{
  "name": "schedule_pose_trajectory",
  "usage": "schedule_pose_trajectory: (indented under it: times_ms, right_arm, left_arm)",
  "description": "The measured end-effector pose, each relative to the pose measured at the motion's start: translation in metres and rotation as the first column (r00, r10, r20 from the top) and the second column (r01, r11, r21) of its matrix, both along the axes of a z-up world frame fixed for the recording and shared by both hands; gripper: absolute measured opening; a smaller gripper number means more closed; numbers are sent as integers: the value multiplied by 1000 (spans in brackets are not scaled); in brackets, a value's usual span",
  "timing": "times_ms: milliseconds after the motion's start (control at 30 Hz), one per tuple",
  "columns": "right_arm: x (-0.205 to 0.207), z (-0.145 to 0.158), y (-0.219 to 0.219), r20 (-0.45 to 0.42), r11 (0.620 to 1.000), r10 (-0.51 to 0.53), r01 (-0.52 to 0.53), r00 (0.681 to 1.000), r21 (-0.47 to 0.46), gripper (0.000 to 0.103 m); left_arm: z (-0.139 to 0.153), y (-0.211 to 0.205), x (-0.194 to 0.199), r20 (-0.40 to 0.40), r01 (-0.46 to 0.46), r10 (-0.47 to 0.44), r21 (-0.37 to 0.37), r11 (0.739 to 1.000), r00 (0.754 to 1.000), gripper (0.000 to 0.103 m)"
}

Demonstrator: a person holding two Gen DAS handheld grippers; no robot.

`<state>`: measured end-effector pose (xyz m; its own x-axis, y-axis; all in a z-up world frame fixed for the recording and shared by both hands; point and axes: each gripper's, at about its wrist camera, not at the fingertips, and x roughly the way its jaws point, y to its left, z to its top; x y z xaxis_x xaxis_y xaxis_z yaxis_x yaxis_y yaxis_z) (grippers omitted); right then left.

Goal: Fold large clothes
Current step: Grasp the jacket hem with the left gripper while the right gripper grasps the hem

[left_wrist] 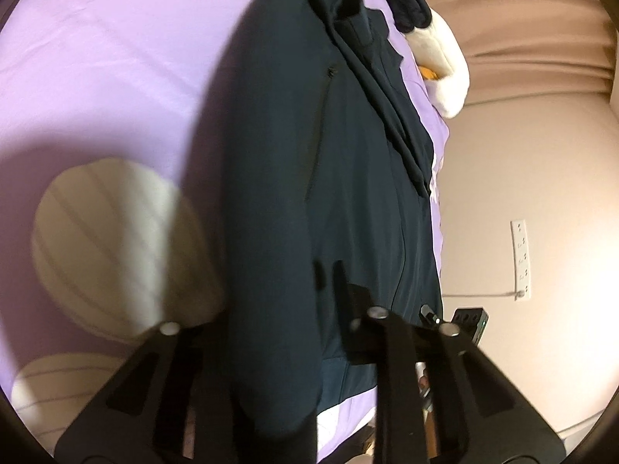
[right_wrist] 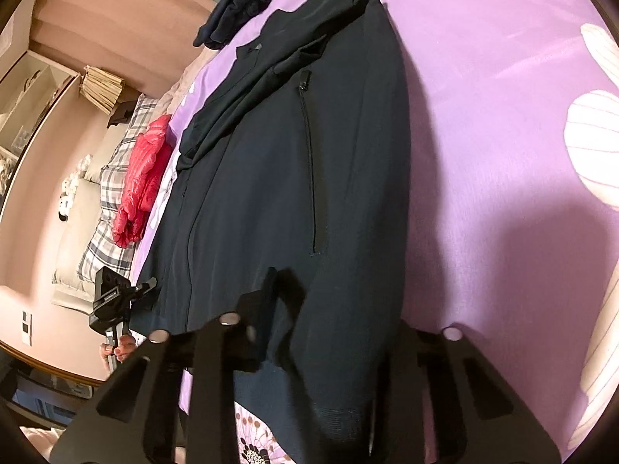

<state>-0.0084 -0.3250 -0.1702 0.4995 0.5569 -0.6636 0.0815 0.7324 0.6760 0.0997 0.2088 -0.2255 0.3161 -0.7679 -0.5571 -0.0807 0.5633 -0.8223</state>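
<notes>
A dark navy zip jacket (left_wrist: 348, 154) lies stretched out on a purple bedsheet (left_wrist: 96, 77), its collar end far from me and its hem near me. In the left wrist view my left gripper (left_wrist: 329, 274) is at the hem end, its fingers drawn together with a fold of the jacket bulging up beside them. In the right wrist view my right gripper (right_wrist: 280, 278) pinches the same jacket (right_wrist: 290, 135) near the hem, and cloth drapes over its right side. The left gripper's body (right_wrist: 112, 301), held by a hand (right_wrist: 116, 348), shows at the lower left.
A second dark garment (right_wrist: 236, 7) is bunched at the far end of the bed beside a white plush item (left_wrist: 445, 58). A red puffer jacket (right_wrist: 147, 170) lies on a plaid pillow (right_wrist: 104, 201). A power strip (left_wrist: 520, 259) hangs on the pink wall.
</notes>
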Motion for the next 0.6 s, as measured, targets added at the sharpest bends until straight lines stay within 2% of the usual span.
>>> schedule_pose_trajectory:
  times_ms: [133,233,467,600]
  right_arm:
    - [-9,11,-6,78,998,-23,18,997,60,17]
    - [-11,20,-6,122,996,-31,21,992,88,16]
    - [-3,49,7,212,996,-6,-12,977,84,15]
    - [-3,62,7,248,996,-2,-20,969,85,15]
  left_arm:
    - [7,5,-6,24,-30,31,-20,999,999,11]
    - [22,1,-6,66,-27,28,-24,999,997,10]
    - [70,-17,-7,192,24,-22,-10,1000,981,10]
    - [87,-23,-7,230,39,-38,1,999,973,10]
